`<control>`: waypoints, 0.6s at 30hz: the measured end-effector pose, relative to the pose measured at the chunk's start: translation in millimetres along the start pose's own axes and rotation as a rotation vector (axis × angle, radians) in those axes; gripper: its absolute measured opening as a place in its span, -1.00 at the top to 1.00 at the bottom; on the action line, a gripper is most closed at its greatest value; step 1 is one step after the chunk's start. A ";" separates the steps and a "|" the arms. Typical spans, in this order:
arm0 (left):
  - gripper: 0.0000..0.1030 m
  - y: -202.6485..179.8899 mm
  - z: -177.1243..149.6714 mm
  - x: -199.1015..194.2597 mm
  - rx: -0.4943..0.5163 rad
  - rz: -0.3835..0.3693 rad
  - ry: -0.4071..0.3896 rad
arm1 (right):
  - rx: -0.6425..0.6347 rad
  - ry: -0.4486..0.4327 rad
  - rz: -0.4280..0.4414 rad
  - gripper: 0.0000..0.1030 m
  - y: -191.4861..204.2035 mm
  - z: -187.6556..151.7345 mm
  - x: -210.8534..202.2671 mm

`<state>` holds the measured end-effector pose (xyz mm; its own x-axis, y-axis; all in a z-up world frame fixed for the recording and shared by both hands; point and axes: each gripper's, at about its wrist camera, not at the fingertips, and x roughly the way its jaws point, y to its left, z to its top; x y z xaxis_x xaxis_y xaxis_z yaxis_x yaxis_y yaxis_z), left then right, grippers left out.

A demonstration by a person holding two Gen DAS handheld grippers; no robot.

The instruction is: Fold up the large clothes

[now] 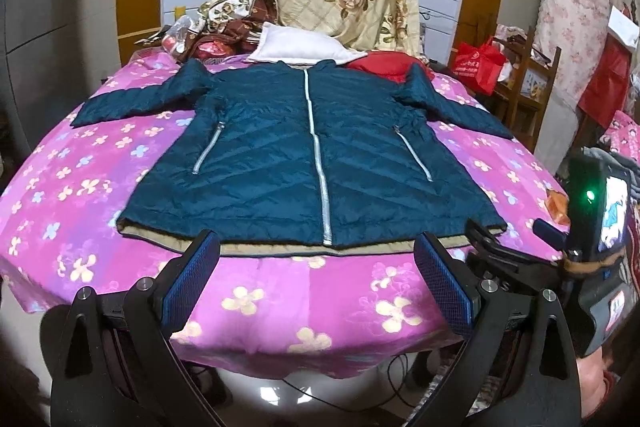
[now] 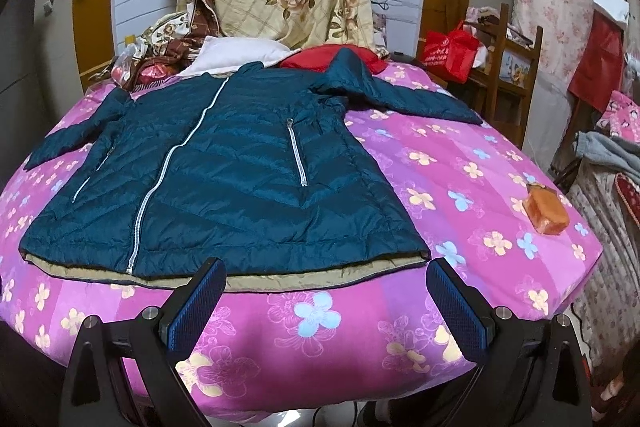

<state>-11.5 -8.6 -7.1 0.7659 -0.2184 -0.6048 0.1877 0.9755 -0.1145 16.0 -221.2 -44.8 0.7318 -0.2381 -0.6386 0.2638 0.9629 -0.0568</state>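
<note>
A dark teal quilted jacket (image 1: 288, 155) lies flat and face up on a bed, zipped, with both sleeves spread out and a tan lining showing along its hem. It also shows in the right wrist view (image 2: 224, 179). My left gripper (image 1: 316, 251) is open and empty, just in front of the hem near the zipper's end. My right gripper (image 2: 326, 279) is open and empty, in front of the hem's right corner. In the left wrist view the right gripper's body (image 1: 520, 255) is at the right.
The bed has a pink flowered cover (image 1: 304, 307). A white pillow (image 1: 296, 47) and a red cloth (image 1: 384, 65) lie behind the collar. A small orange pouch (image 2: 546, 209) sits at the bed's right. A wooden chair (image 2: 504, 67) and a red bag (image 2: 448, 55) stand at the right.
</note>
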 end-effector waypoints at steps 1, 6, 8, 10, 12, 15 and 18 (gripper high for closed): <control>-0.90 5.0 2.1 0.6 -0.004 0.009 0.002 | 0.000 -0.002 0.007 -0.94 -0.2 0.1 -0.5; -0.90 50.7 13.9 6.0 -0.075 0.158 -0.026 | 0.028 -0.004 0.063 -0.93 -9.5 4.4 1.4; -0.90 78.0 17.1 8.0 -0.126 0.215 -0.028 | 0.064 -0.007 0.073 -0.93 -20.6 8.3 4.1; -0.90 102.8 19.1 11.5 -0.171 0.257 -0.018 | 0.083 -0.009 0.056 -0.93 -30.8 13.1 7.6; -0.90 133.9 20.5 19.0 -0.224 0.304 0.013 | 0.104 -0.004 0.035 -0.93 -43.5 19.4 13.2; -0.90 174.7 19.4 34.2 -0.298 0.338 0.066 | 0.159 0.049 0.000 -0.93 -72.3 31.0 31.3; -0.90 205.9 21.8 55.6 -0.343 0.336 0.125 | 0.218 0.100 -0.022 -0.93 -103.0 39.9 49.3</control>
<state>83.2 179.5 -47.1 0.6661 0.0940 -0.7399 -0.2860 0.9484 -0.1369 50.0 -337.2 -39.8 0.6609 -0.2349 -0.7128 0.4166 0.9048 0.0882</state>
